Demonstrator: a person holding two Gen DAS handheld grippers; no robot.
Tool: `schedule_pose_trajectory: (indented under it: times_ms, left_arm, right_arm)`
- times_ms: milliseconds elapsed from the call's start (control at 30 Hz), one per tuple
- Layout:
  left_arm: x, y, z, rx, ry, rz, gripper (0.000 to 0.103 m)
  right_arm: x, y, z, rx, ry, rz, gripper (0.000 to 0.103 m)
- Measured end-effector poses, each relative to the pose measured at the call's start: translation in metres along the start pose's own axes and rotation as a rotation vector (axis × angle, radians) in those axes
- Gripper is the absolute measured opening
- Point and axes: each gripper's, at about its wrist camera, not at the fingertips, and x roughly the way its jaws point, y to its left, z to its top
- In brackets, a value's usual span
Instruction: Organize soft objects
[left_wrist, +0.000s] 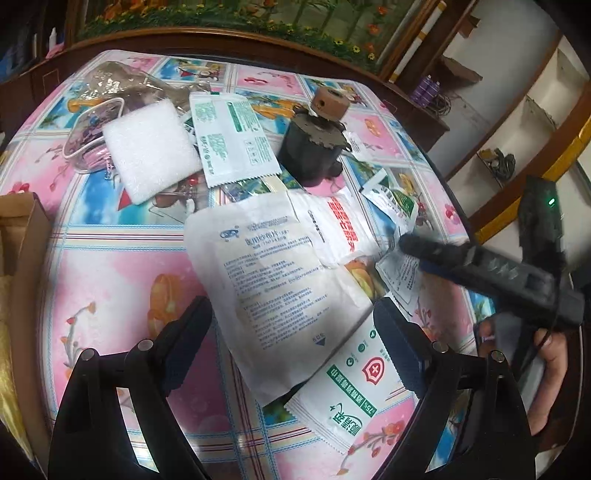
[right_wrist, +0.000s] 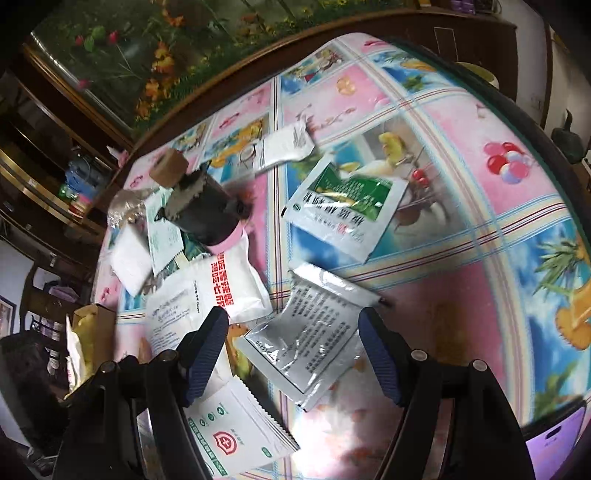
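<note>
Tongs, left (left_wrist: 293, 328) and right (right_wrist: 293, 354), both wide apart, empty; "75%" on wipe sachet (left_wrist: 354, 391).

Glossy plastic tablecloth (right_wrist: 480, 258); shiny foil sachet (right_wrist: 306, 343) between the right gripper's ribbed rubber pads (right_wrist: 207, 350); matt paper pouch (left_wrist: 273, 273).

Dim, fisheye-warped, slightly motion-blurred

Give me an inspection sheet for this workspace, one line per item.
Surface: pink-and-blue printed tablecloth.
Job's things: white paper gauze packet; silver foil sachet; white foam pad; green-and-white sachet.
Clutter: black cylinder with tan tape roll on top; cardboard box.
Grippers: left gripper and right gripper open, empty.
Cables: nothing seen.
Surroundings: floral framed picture.
</note>
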Motion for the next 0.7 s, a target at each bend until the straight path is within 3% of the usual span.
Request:
schedule_pose_trajectory:
  times_ms: [133, 233, 367, 433, 500, 600, 700]
  left_arm:
    - [-0.004, 0.005, 0.006, -0.022, -0.011, -0.002, 0.089]
    - [-0.008, 0.002, 0.012, -0.010, -0.029, 0.013, 0.090]
    - [-0.002, -0.010, 0.028, 0.015, -0.039, 0.048, 0.090]
    - [0.010, -0.020, 0.038, 0.043, -0.009, 0.054, 0.090]
    - [0.026, -0.031, 0.048, 0.044, 0.032, 0.055, 0.090]
    - [0.050, -0.046, 0.065, 0.055, 0.073, 0.055, 0.090]
    - [0.082, -0.062, 0.075, 0.108, 0.128, 0.138, 0.090]
  right_arm:
    - [0.012, 0.018, 0.000, -0.042, -0.025, -0.114, 0.071]
    - [0.020, 0.033, -0.002, -0.110, -0.050, -0.223, 0.052]
    - [0.020, 0.034, -0.004, -0.169, -0.057, -0.269, 0.043]
    - [0.019, 0.035, -0.008, -0.191, -0.054, -0.264, 0.038]
    - [0.013, 0.032, -0.011, -0.182, -0.046, -0.207, 0.019]
    - [0.006, 0.017, -0.009, -0.126, -0.026, -0.131, 0.013]
    - [-0.004, -0.002, -0.005, -0.062, -0.041, -0.093, 0.012]
